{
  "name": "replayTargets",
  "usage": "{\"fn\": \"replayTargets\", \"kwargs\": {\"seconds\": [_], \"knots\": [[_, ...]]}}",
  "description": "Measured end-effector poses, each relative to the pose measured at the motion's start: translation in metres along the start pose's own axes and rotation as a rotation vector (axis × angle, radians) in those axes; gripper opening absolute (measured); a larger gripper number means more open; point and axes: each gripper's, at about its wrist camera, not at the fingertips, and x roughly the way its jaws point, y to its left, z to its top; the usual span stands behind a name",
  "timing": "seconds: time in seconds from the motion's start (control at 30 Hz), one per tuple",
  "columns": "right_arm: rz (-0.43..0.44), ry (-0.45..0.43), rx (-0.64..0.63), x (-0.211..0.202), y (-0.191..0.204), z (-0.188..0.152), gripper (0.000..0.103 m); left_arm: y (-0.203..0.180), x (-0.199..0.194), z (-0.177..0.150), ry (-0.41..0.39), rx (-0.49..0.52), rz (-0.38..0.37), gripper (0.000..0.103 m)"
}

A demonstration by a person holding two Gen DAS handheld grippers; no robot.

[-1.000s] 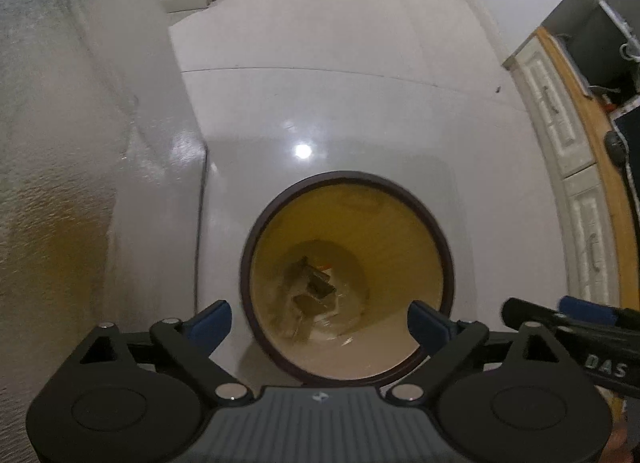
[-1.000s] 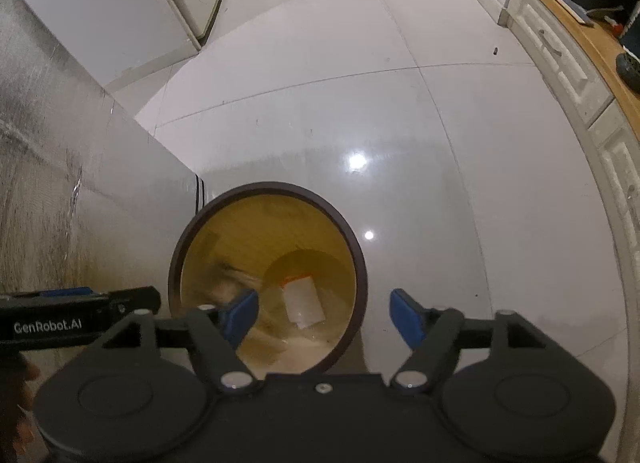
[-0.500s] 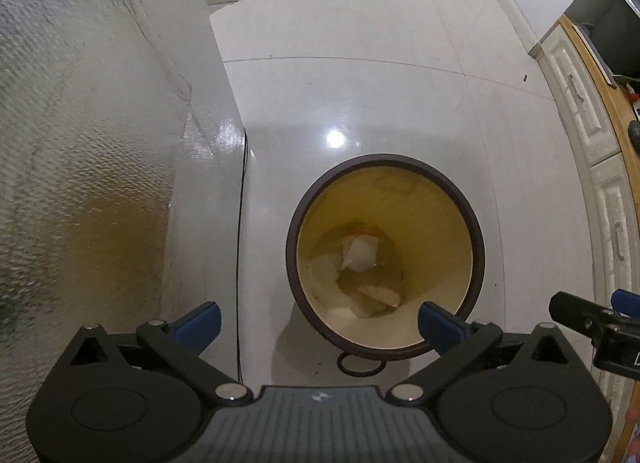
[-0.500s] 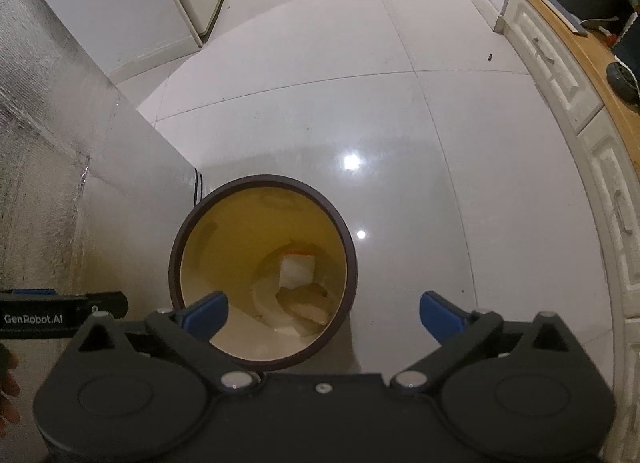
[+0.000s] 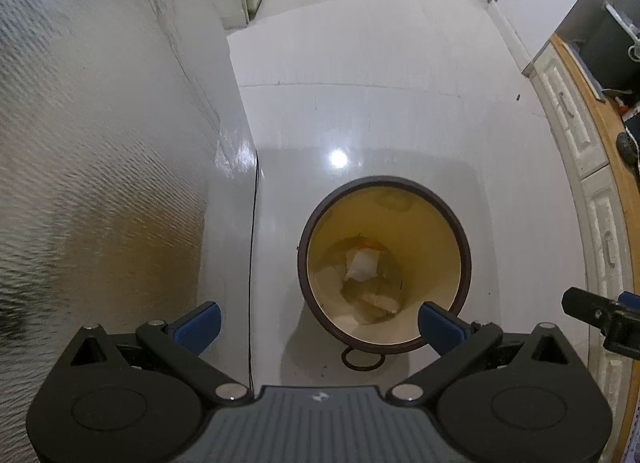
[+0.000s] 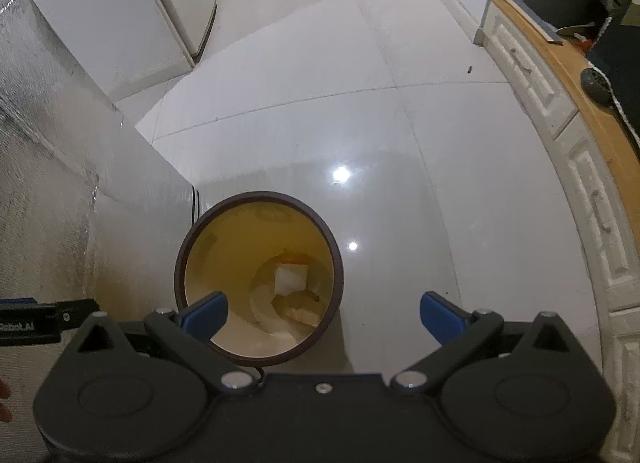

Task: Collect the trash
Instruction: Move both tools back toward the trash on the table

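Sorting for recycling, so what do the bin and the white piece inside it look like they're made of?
Bin: probably plastic, with smooth, evenly yellow walls and a dark moulded rim. White piece: likely a thin plastic packet or paper; it looks pale and crumpled, but too blurred to settle.

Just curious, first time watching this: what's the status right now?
Left claw open, empty. Right claw open, empty. Trash lies inside the bin. Nothing in the way.
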Motion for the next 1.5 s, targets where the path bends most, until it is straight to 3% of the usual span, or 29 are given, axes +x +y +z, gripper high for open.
{"fn": "replayTargets", "kwargs": {"seconds": [0.27, 0.87, 1.17, 1.5], "knots": [[-0.006, -0.083, 0.028, -0.043, -0.006, 0.000, 0.103, -0.006, -0.040, -0.005, -0.047, 0.017, 0.005, 0.103], [-0.016, -0.309, 0.017, -0.159, -0.021, -0.021, 0.103, -0.024, -0.164, -0.037, -0.359, 0.099, -0.034, 0.103], [0.050, -0.466, -0.046, -0.222, -0.007, -0.032, 0.103, -0.015, -0.247, -0.064, -0.542, 0.116, -0.081, 0.103], [0.215, -0.694, -0.112, -0.289, 0.037, -0.033, 0.103, 0.027, -0.342, -0.086, -0.789, 0.119, -0.047, 0.103]]}}
